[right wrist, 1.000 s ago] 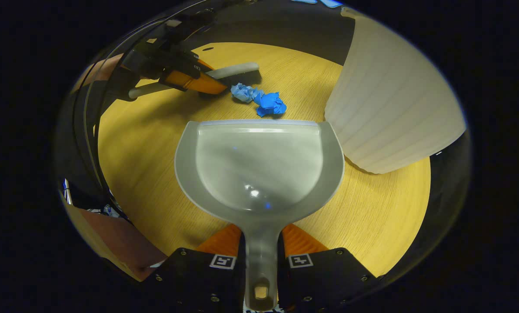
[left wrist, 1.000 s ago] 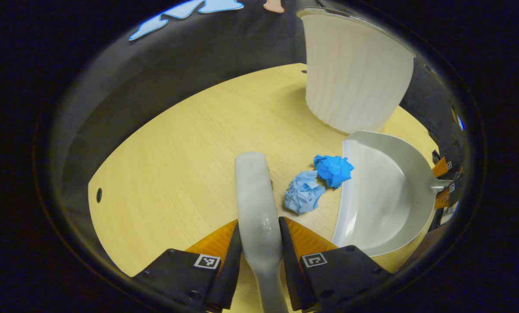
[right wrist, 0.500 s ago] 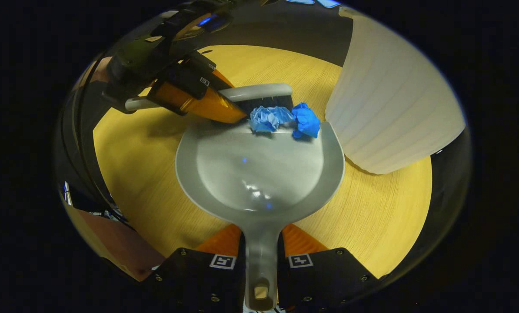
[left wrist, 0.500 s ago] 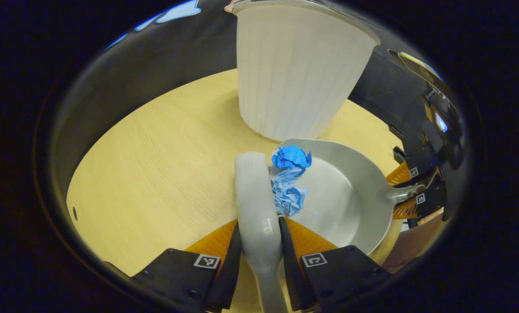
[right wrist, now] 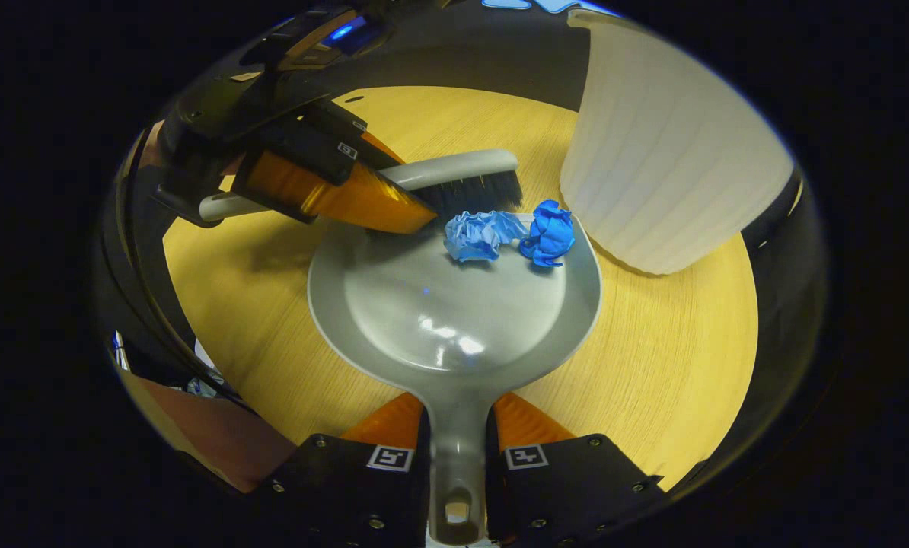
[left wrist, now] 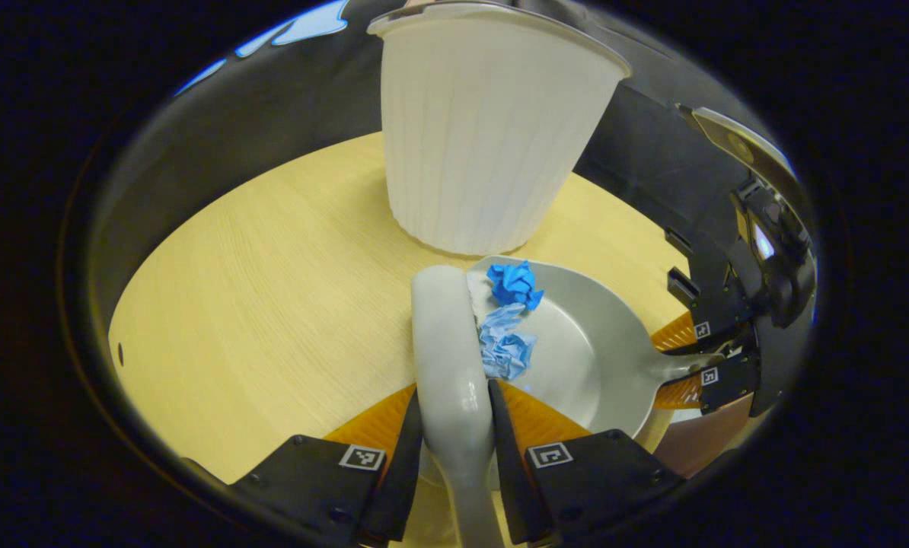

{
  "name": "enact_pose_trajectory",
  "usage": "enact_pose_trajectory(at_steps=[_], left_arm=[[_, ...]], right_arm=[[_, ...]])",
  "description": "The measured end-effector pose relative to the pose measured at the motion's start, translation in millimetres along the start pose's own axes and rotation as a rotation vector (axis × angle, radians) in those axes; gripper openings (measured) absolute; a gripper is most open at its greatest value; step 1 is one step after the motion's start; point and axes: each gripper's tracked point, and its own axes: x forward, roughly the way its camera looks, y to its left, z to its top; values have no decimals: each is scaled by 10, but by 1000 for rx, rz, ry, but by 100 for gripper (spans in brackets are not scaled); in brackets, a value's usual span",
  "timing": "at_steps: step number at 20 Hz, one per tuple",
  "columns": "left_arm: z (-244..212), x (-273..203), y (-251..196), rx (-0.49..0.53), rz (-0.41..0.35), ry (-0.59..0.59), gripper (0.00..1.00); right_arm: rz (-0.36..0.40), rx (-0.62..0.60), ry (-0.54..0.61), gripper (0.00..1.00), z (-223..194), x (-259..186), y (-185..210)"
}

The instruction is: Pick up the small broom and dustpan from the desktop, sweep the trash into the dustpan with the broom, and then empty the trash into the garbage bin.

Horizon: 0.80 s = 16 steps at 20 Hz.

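Resting just inside the dustpan (right wrist: pixel 454 304) lip at 12 o'clock, two paper wads (right wrist: pixel 509 234) look light and likely to roll. Broom (right wrist: pixel 454 173) bristles touch them. Left gripper (left wrist: pixel 454 426) pinches the broom handle; right gripper (right wrist: pixel 457 449) pinches the dustpan handle. Bin (right wrist: pixel 668 167) at 2 o'clock.

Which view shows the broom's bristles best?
The right gripper view: the broom lies side-on, its dark bristles plain behind the paper balls. The left gripper view shows mainly the broom's grey back, bristles hidden.
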Motion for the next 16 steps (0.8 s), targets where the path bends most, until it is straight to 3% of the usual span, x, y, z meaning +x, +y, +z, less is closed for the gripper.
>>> enact_pose_trajectory(at_steps=[11,16], left_arm=[[-70,-485,169,-93,91,-67,50],[-296,-577,254,-101,128,-43,53]], right_arm=[[-78,134,10,29,6,-40,14],[-126,166,-21,29,264,-513,85]])
